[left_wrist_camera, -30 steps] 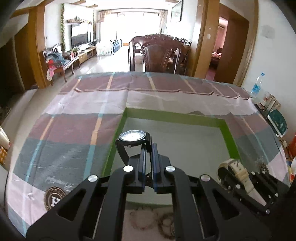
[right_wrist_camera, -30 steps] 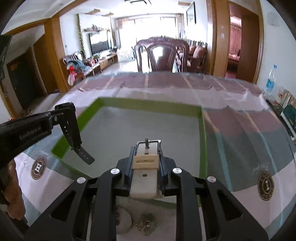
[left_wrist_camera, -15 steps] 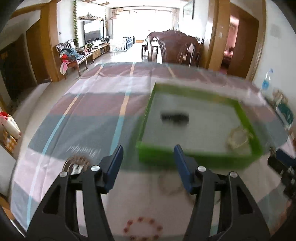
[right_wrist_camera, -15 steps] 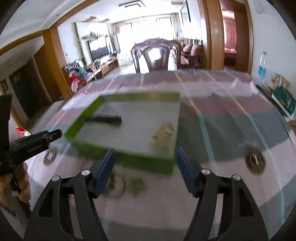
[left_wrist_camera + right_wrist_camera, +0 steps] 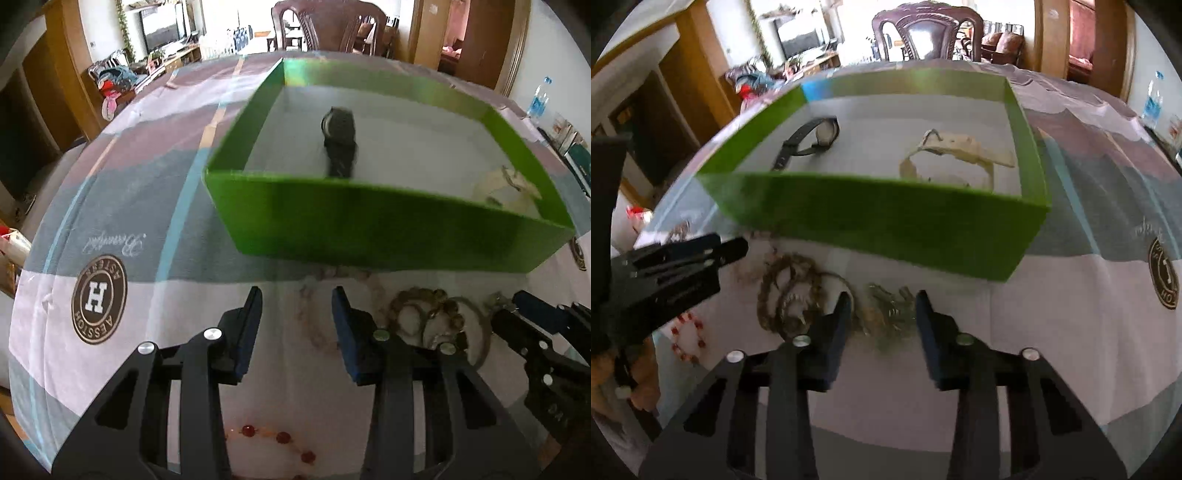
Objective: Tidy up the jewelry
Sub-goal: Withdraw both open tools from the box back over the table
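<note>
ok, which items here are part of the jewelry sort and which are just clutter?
Job:
green box
black strap watch
cream strap watch
brown bead bracelet
red bead bracelet
metal chain heap

Clutter:
plastic water bottle
carved wooden chair

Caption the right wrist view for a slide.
Right gripper open above tangled metal jewelry before the green box holding a black watch and a cream watch.

Counting up what's sitting here: one green box (image 5: pixel 886 218) mid-frame, holding two watches, a black one (image 5: pixel 809 138) upper left and a cream one (image 5: pixel 956 155) right of it. Below the box I'm seeing one red bead bracelet (image 5: pixel 687 338) lower left, one brown bead strand (image 5: pixel 786 295), one metallic chain clump (image 5: pixel 886 310).
</note>
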